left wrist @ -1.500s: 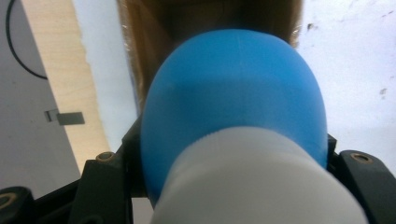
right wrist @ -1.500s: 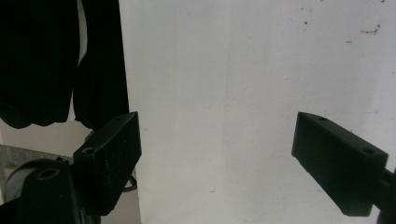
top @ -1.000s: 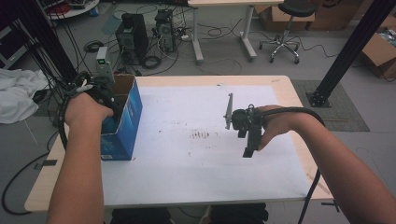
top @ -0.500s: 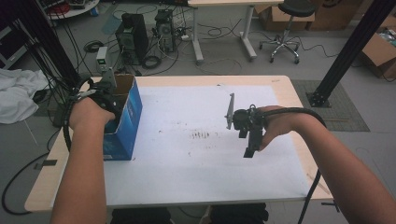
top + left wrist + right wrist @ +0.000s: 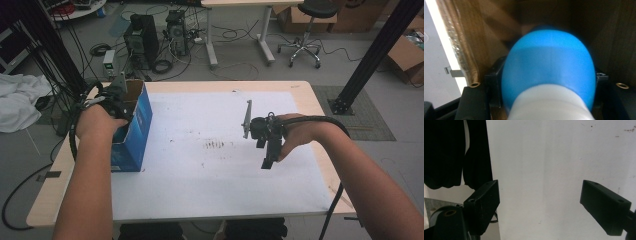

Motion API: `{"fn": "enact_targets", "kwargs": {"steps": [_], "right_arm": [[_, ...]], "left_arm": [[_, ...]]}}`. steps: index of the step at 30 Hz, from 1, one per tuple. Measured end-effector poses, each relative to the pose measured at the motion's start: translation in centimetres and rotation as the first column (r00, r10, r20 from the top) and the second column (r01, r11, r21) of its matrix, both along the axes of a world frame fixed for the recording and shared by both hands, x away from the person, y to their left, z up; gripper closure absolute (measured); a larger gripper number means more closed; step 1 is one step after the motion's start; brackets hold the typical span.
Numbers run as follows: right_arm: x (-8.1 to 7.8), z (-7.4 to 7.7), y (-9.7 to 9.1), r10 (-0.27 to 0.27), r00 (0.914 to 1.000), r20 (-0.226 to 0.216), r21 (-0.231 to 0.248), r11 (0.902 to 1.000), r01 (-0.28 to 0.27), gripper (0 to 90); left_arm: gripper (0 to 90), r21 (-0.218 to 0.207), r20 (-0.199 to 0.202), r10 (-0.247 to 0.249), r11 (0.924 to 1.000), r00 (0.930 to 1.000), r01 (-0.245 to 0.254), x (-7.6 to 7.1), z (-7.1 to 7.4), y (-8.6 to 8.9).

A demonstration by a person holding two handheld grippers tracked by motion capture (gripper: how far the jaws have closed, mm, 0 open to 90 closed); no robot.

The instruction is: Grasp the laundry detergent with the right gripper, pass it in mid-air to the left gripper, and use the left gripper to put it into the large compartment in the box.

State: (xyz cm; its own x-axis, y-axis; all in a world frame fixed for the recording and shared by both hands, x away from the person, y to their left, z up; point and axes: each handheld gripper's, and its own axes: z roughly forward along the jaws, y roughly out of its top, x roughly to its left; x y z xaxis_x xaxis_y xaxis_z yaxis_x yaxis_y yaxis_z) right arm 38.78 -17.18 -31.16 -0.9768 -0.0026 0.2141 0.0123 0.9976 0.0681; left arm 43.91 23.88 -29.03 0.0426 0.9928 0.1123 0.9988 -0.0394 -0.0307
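While my left gripper [image 5: 117, 100] clamps a smooth blue-and-white egg-shaped object [image 5: 547, 72] inside the blue cardboard box [image 5: 135, 130], my right gripper [image 5: 547, 205] (jaws spread, holding nothing) hovers above the white table sheet [image 5: 200, 165].

The bench [image 5: 300, 95] had a pale wood top under a white sheet [image 5: 210, 170]. Behind it the grey floor [image 5: 240, 55] carried computer towers [image 5: 141, 40], loose cables [image 5: 232, 35], a second table's white legs [image 5: 212, 40] and a wheeled stool [image 5: 305, 30]. Cardboard boxes [image 5: 407, 55] stood at right; white cloth [image 5: 17, 102] lay at left.
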Motion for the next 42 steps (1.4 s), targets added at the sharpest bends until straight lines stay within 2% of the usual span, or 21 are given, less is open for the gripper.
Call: {"fn": "enact_targets", "kwargs": {"steps": [12,17,22,26,35,42], "right_arm": [[-0.2,-0.2,-0.1,-0.001,1.0,-0.004,0.0,1.0,0.001,15.9],[-0.2,-0.1,-0.1,-0.001,1.0,-0.003,0.004,1.0,0.001,15.9],[-0.2,-0.1,0.0,-0.003,1.0,-0.002,0.005,1.0,0.003,15.9],[-0.3,-0.1,0.0,-0.003,1.0,-0.002,0.007,1.0,0.003,15.9],[-0.3,0.1,0.0,-0.005,1.0,0.0,0.012,0.9999,0.005,15.9],[-0.4,0.2,0.0,-0.003,1.0,0.002,0.011,0.9999,0.003,15.8]], "left_arm": [[30.2,-0.019,0.004,-0.011,0.9997,0.9999,0.011,-0.3,0.3,0.0],[30.4,-0.01,-0.001,-0.024,0.9997,0.9997,0.024,-0.5,0.7,0.0],[28.6,-0.02,0.007,-0.027,0.9994,0.9996,0.027,-0.7,1.3,-0.1],[26.5,-0.008,-0.001,-0.037,0.9993,0.9993,0.037,-0.8,1.9,-0.2],[20.5,-0.006,0.024,-0.042,0.9991,0.9988,0.043,-1.5,3.7,-0.2],[20.5,0.005,0.036,-0.063,0.998,0.9974,0.063,-1.8,4.9,-0.5]]}}
